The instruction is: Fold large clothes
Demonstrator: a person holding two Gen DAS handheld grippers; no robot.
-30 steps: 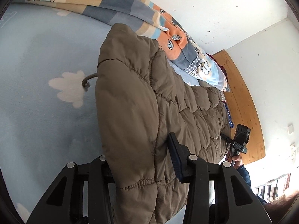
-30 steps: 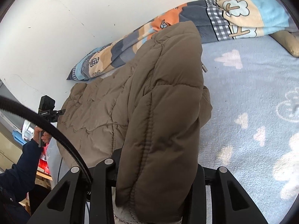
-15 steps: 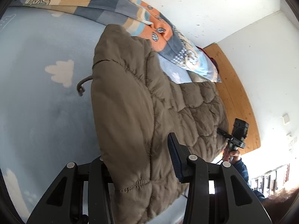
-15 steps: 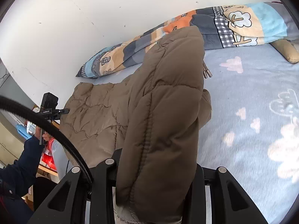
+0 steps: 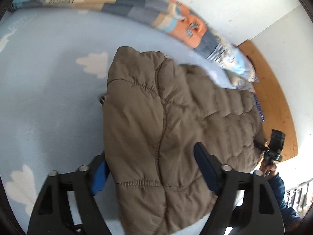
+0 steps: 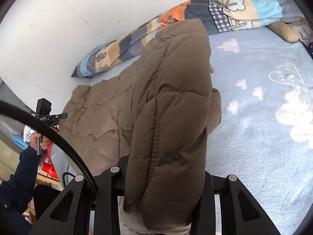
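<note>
A brown quilted puffer jacket [image 5: 176, 121] lies on the light blue bed [image 5: 49, 107]. In the left wrist view my left gripper [image 5: 152, 168] has its jaws spread wide, and the jacket's folded edge lies loosely between them. In the right wrist view my right gripper [image 6: 164, 184] is shut on a thick fold of the jacket [image 6: 172, 107], which rises up in front of the camera. The right gripper also shows small at the right edge of the left wrist view [image 5: 273, 146]. The left gripper shows at the left of the right wrist view [image 6: 50, 115].
A patchwork quilt [image 5: 137, 9] lies rolled along the white wall; it also shows in the right wrist view [image 6: 234, 13]. A wooden headboard [image 5: 273, 98] stands at the far right. A tan pillow [image 6: 283, 31] lies at the bed's far corner. A black cable [image 6: 49, 137] crosses the right wrist view.
My left gripper's jaws have opened wide and let go of the jacket edge, and it has dropped lower over the bed. My right gripper keeps its hold and has barely moved.
</note>
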